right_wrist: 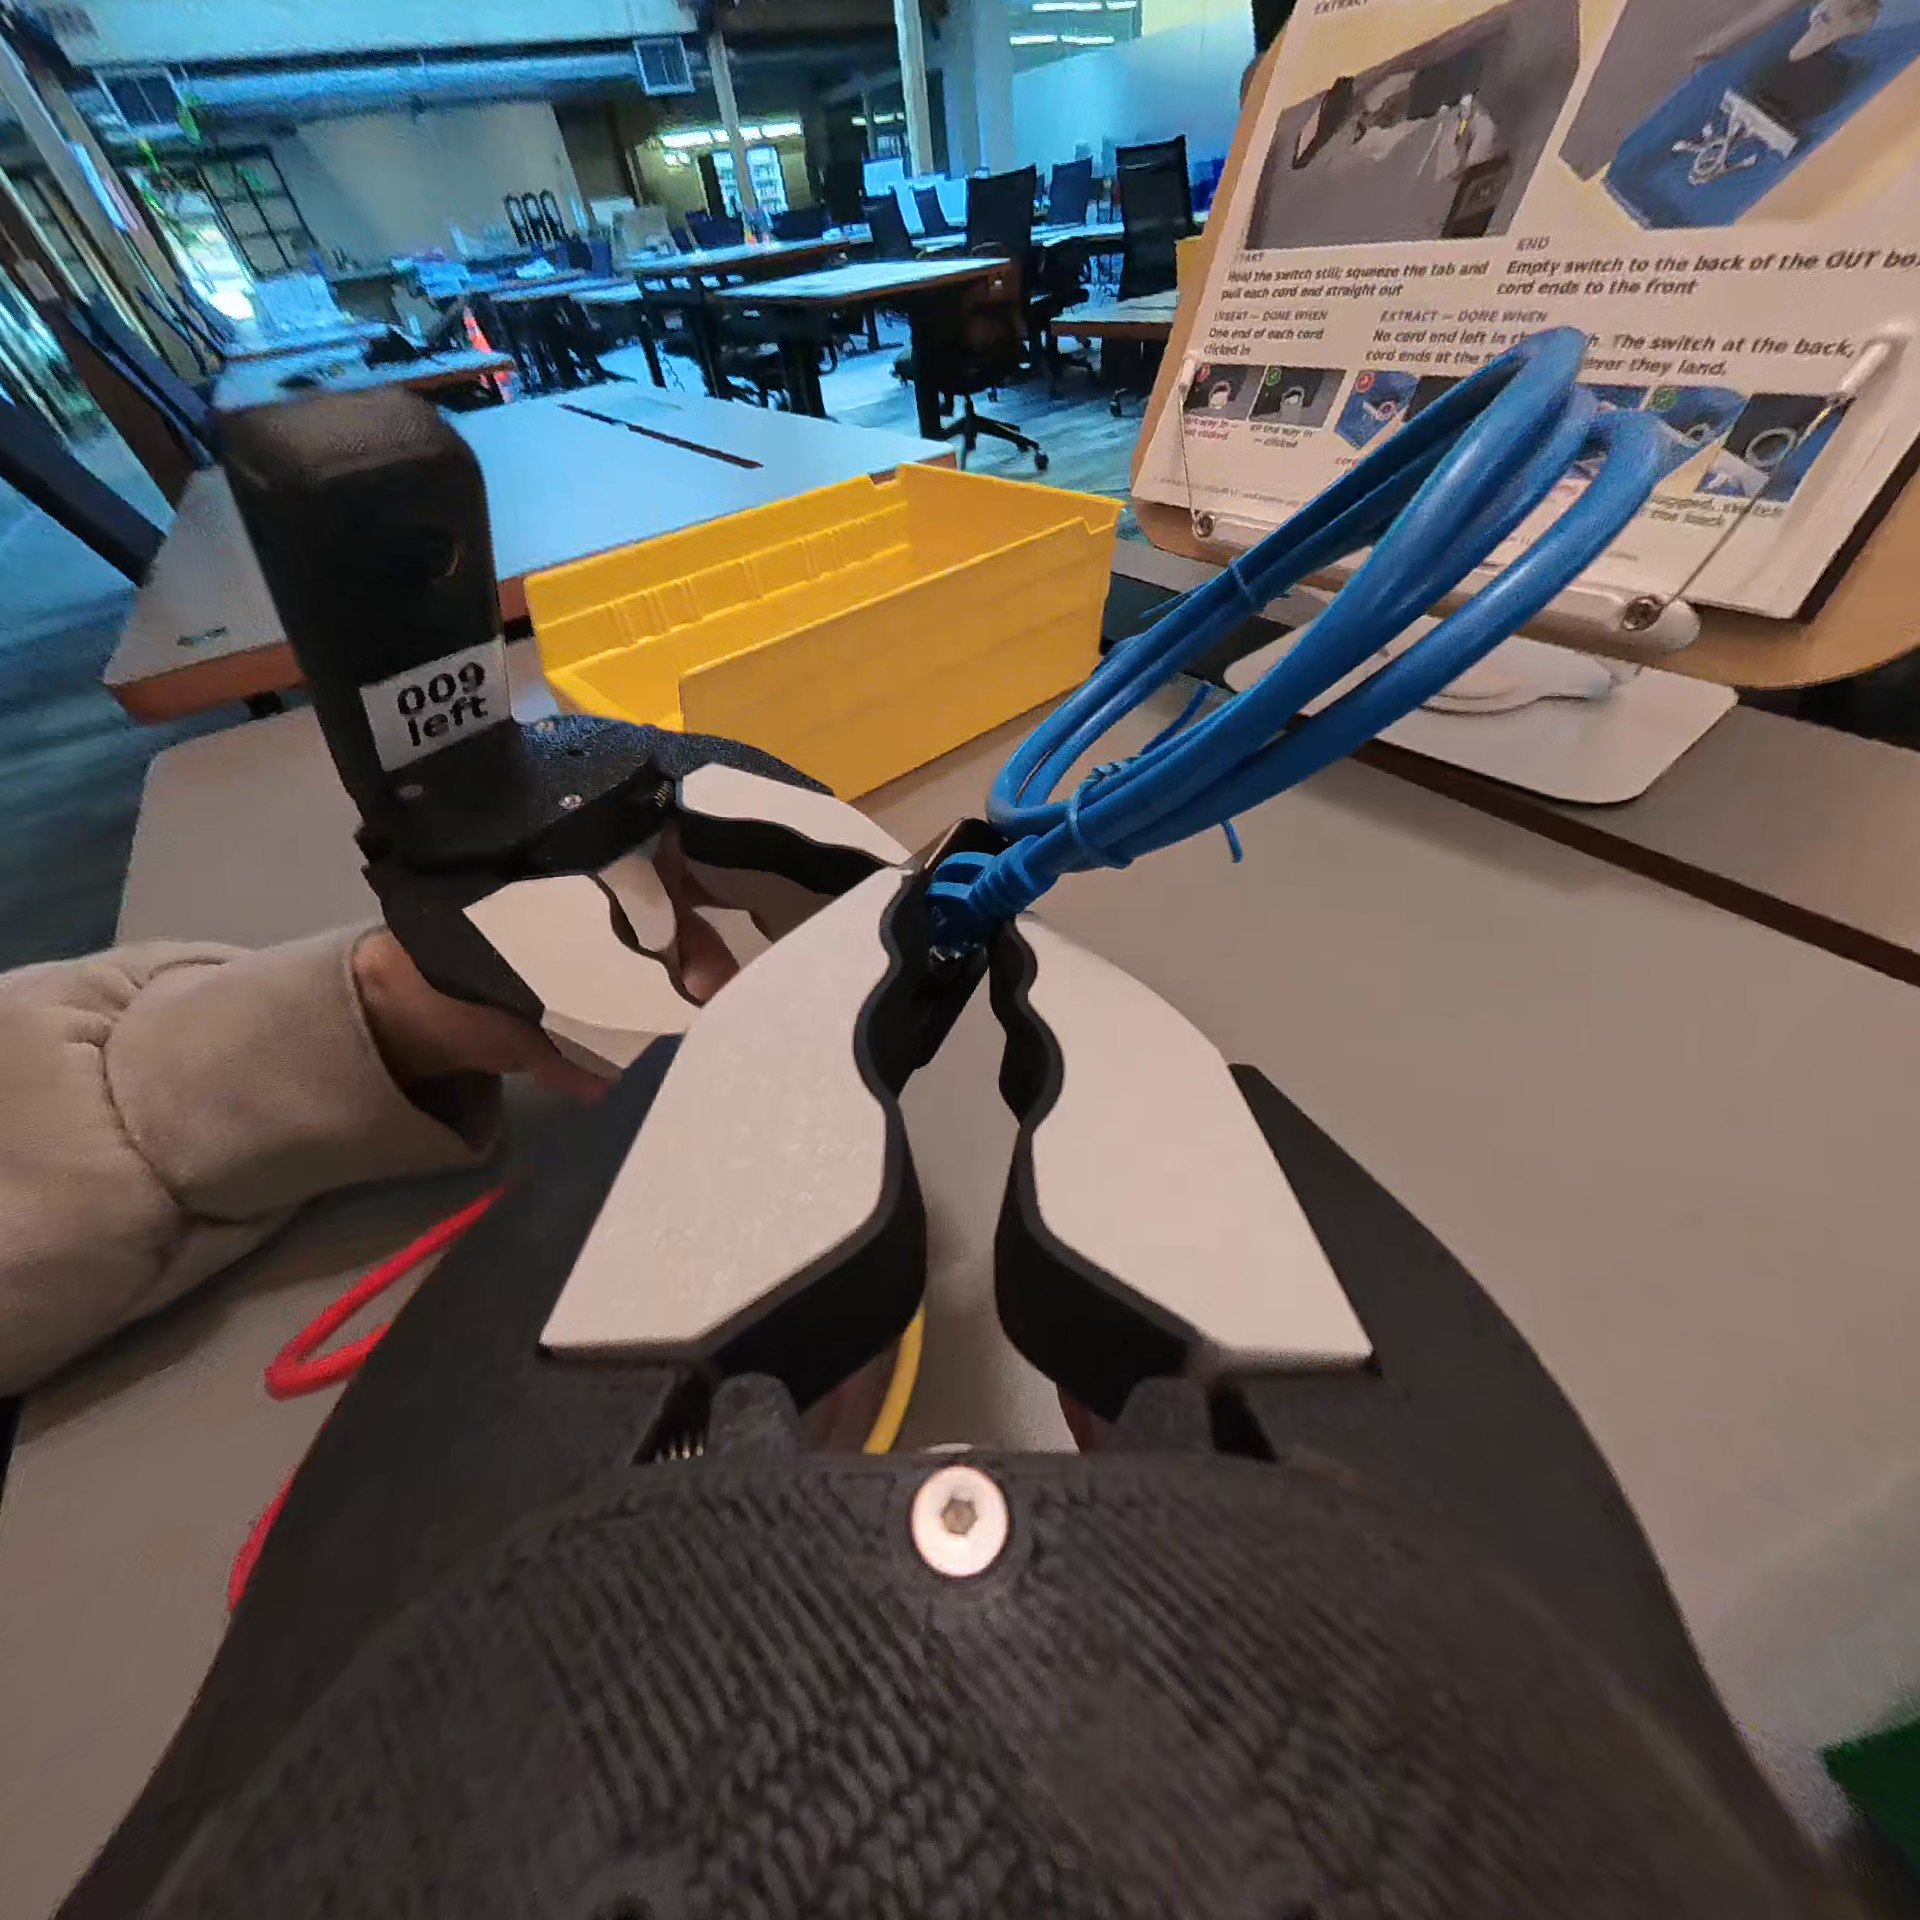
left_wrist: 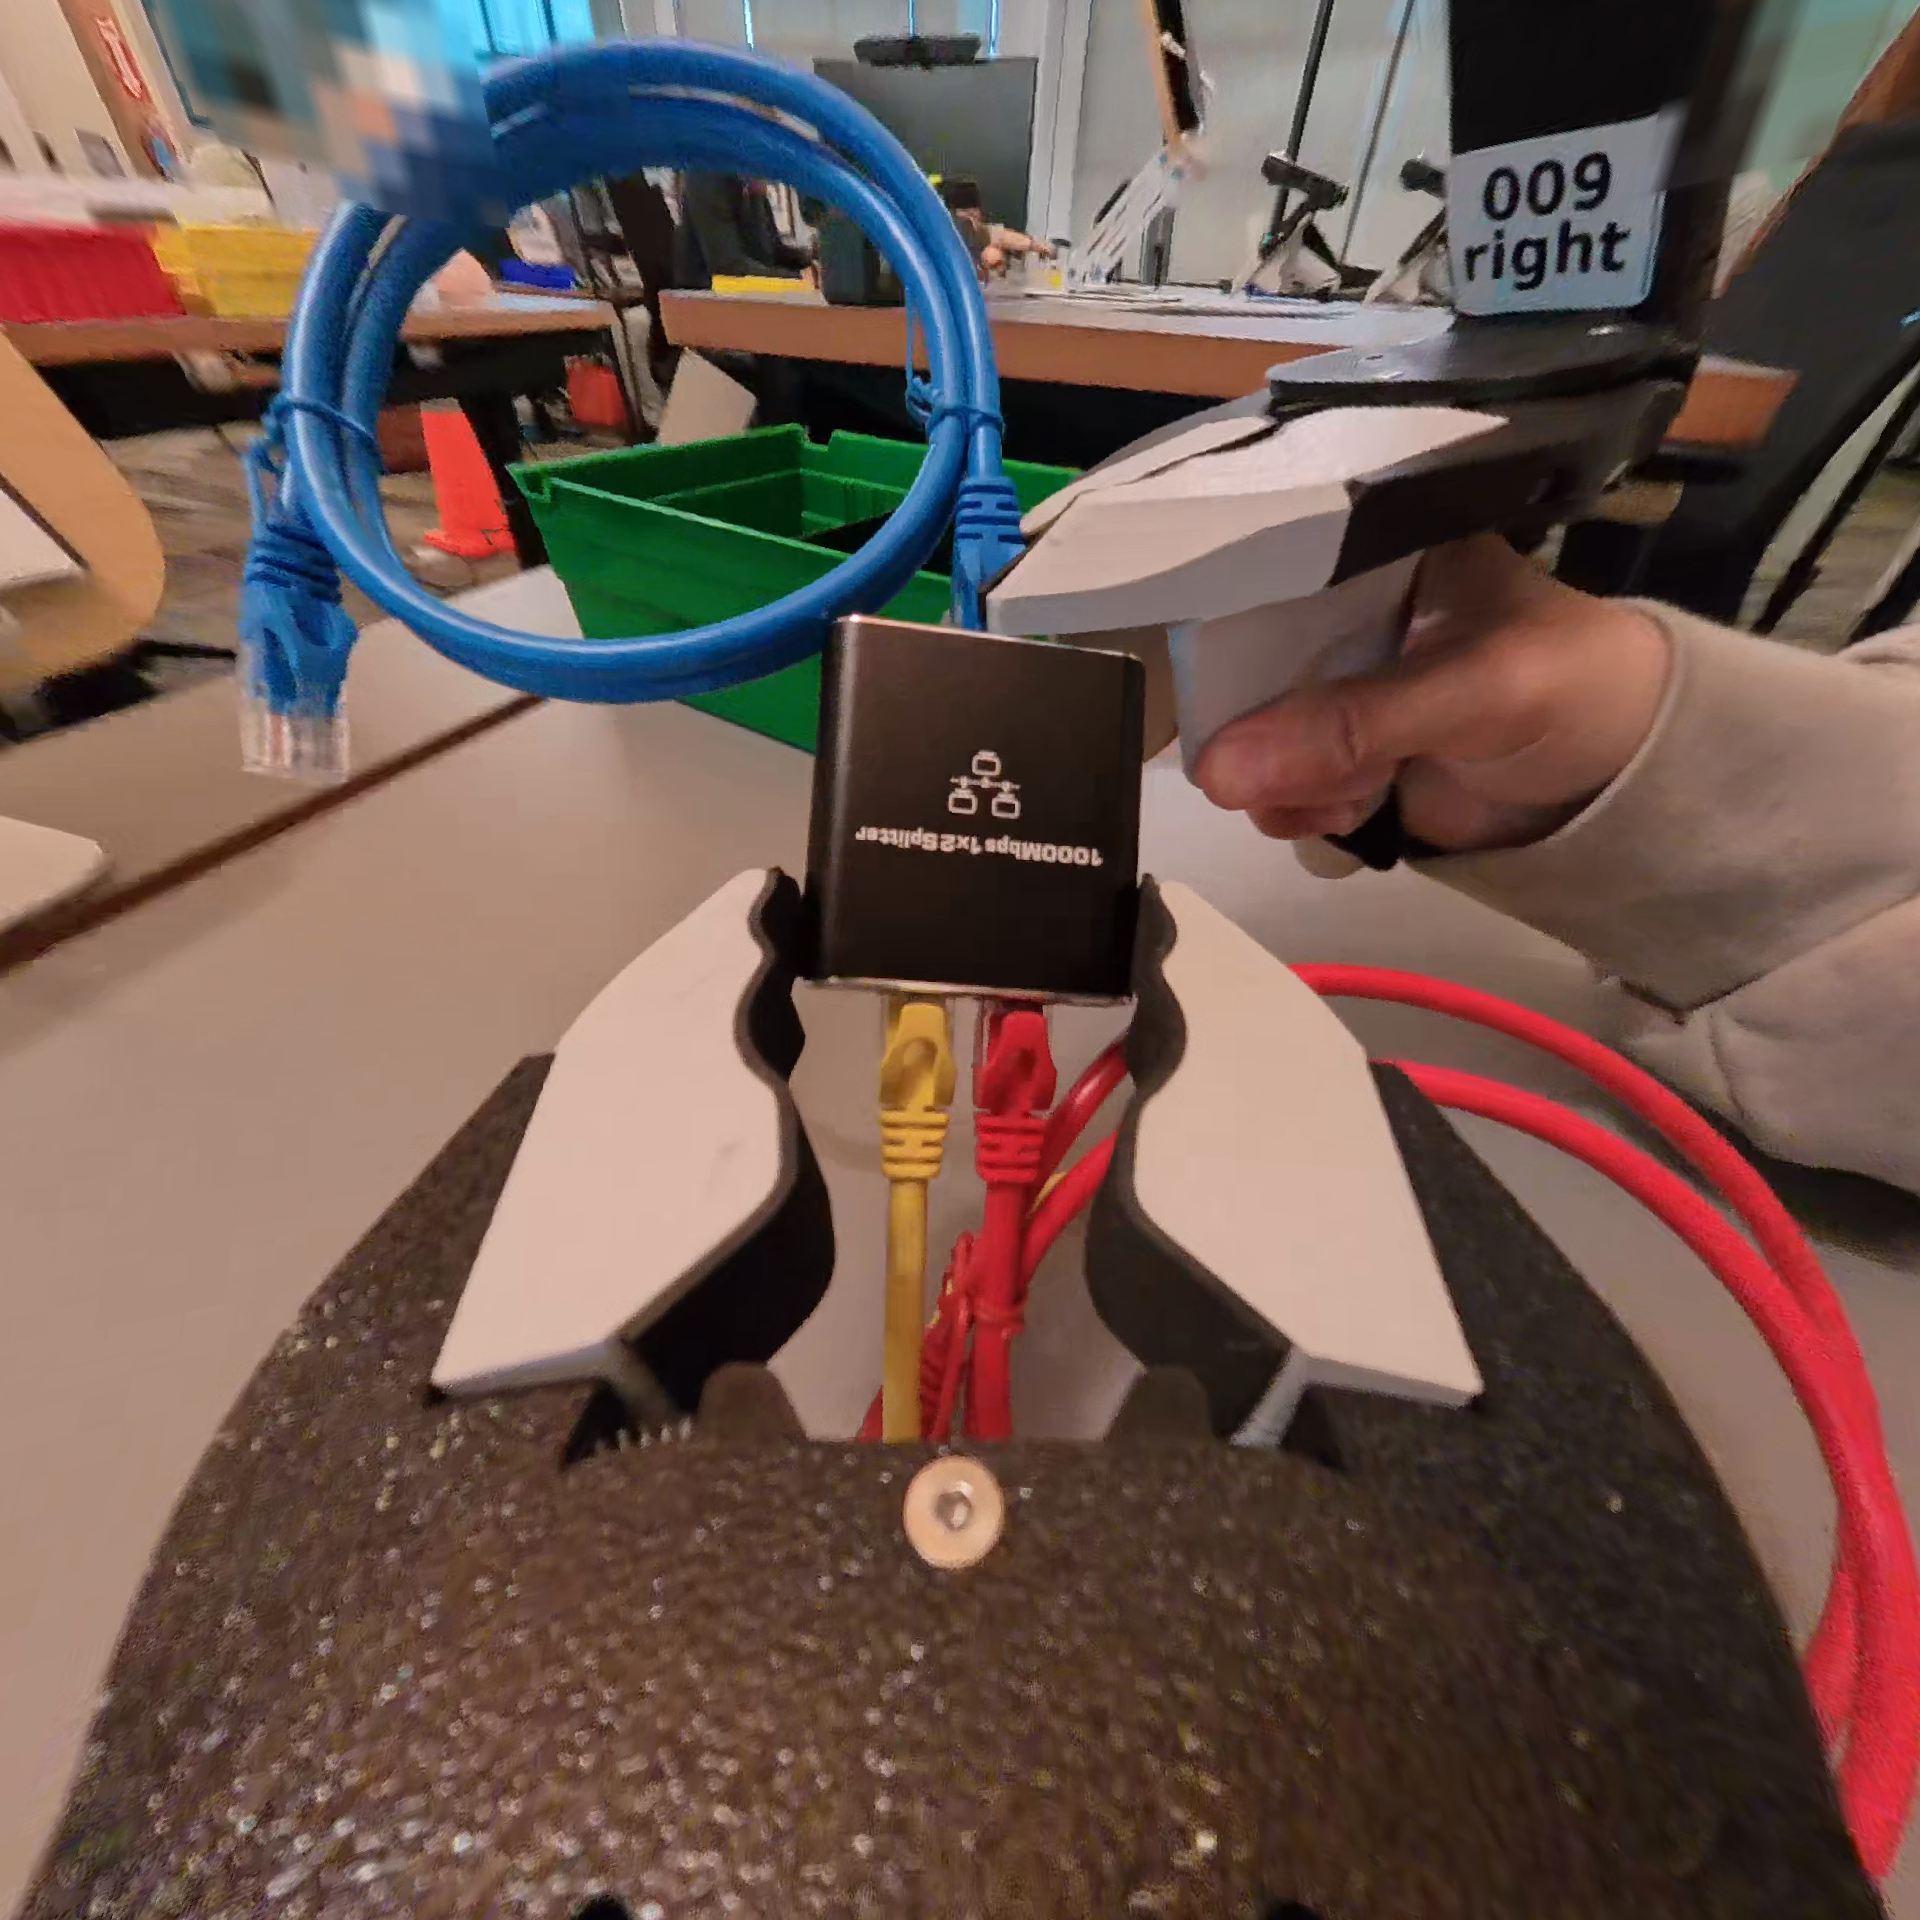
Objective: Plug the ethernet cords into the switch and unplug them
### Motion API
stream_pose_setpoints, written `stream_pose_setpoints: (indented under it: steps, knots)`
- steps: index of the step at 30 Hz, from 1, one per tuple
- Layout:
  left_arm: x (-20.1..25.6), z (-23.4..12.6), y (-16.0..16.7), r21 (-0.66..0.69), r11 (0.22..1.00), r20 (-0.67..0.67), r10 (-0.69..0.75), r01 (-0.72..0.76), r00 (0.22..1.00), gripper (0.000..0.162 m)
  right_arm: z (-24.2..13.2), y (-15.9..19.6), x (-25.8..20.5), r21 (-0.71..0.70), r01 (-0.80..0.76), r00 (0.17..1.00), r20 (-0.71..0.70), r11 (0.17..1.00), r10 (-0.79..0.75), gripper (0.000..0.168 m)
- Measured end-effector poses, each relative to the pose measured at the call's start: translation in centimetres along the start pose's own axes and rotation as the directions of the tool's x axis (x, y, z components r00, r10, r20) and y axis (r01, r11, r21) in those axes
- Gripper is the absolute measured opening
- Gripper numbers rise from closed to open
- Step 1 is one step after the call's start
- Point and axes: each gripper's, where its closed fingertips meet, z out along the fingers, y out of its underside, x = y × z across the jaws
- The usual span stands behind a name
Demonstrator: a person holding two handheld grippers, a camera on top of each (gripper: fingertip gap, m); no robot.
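My left gripper (left_wrist: 966, 904) is shut on the black switch (left_wrist: 971, 790) and holds it above the table. A yellow cord (left_wrist: 914, 1091) and a red cord (left_wrist: 1013, 1101) are plugged into its near end. My right gripper (right_wrist: 956, 925) is shut on the plug of the blue cord (right_wrist: 961, 894), at the switch's far end (right_wrist: 940, 847). I cannot tell how deep the plug sits. The right gripper also shows in the left wrist view (left_wrist: 1023, 587). The blue coil (left_wrist: 623, 364) hangs in the air with its other plug (left_wrist: 291, 665) loose.
A green bin (left_wrist: 665, 540) stands behind the switch. A yellow bin (right_wrist: 831, 623) and an instruction board on a stand (right_wrist: 1558, 312) stand at the table's far side. Red cable loops (left_wrist: 1662, 1195) lie on the grey table (left_wrist: 312, 1039) to the right. The grippers' ends are close to 4 cm from one another.
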Motion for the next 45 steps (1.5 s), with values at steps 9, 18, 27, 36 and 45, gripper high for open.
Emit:
stream_pose_setpoints:
  steps: [9,18,27,36,45]
  knots:
    - [-0.1,-0.1,-0.2,0.009,1.000,0.016,0.022,-0.023,1.000,0.061,0.0,-0.2,-0.1,0.002,0.000,1.000,0.019,1.000,0.000,0.015]
    - [-0.5,-0.6,-1.1,0.001,0.972,0.136,0.234,-0.236,0.963,0.061,-0.2,-0.9,-0.5,0.095,-0.198,0.974,0.134,0.976,0.184,0.014]
    - [-0.6,-0.6,-1.0,0.018,0.984,0.121,0.175,-0.179,0.977,0.061,0.1,-1.1,-0.6,0.028,-0.035,0.999,0.038,0.999,0.033,0.014]
    - [-0.8,-1.1,-1.7,-0.014,0.944,0.215,0.324,-0.329,0.921,0.061,-0.1,-1.2,-0.8,0.110,-0.211,0.971,0.134,0.971,0.196,0.014]
    - [-0.3,-0.9,-1.6,0.052,0.980,0.140,0.183,-0.192,0.973,0.061,-0.2,-1.6,-1.1,0.012,0.078,0.997,-0.009,0.997,-0.078,0.013]
